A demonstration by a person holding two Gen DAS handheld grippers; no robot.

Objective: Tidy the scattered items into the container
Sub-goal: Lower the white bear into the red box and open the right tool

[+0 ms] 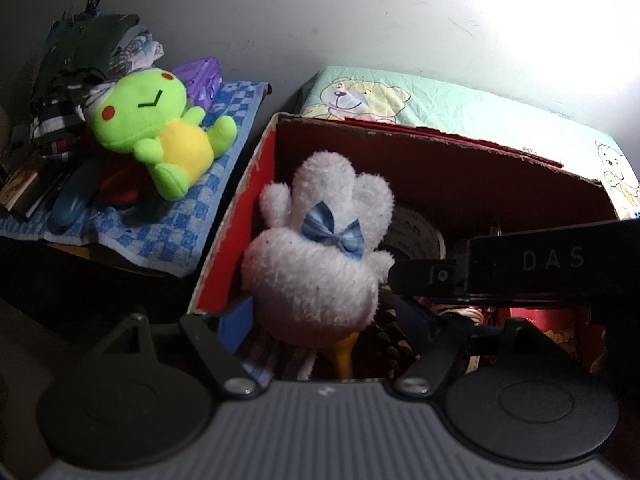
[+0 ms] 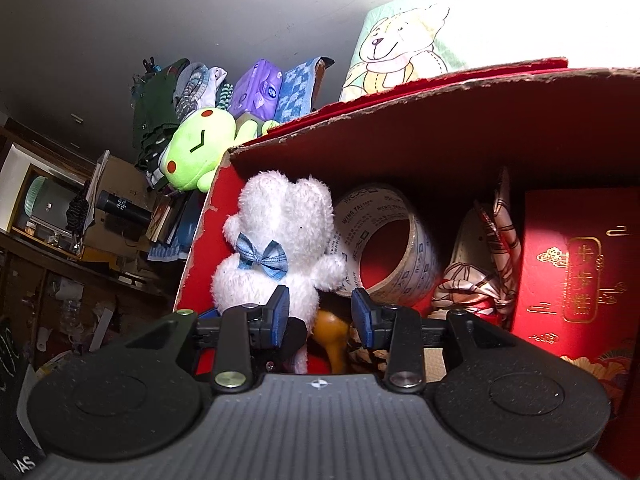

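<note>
left gripper [image 1: 320, 320]: jaws part open around white plush [image 1: 316, 256], pads not pressing | right gripper [image 2: 320, 314]: narrow gap, holds nothing, plush just beyond its left pad | plush upright in red box [image 1: 256, 176] | risk: plush topples onto tape roll [image 2: 384, 240]; green frog [image 1: 160, 136] remains outside, 1 item pending

White plush [image 2: 276, 236] upright in red box [image 2: 400, 120] — tape roll [image 2: 384, 240] just beside it

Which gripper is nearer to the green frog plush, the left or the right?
Left. The left gripper is at the box corner beside the green frog plush; the right gripper is further inside the box.
</note>
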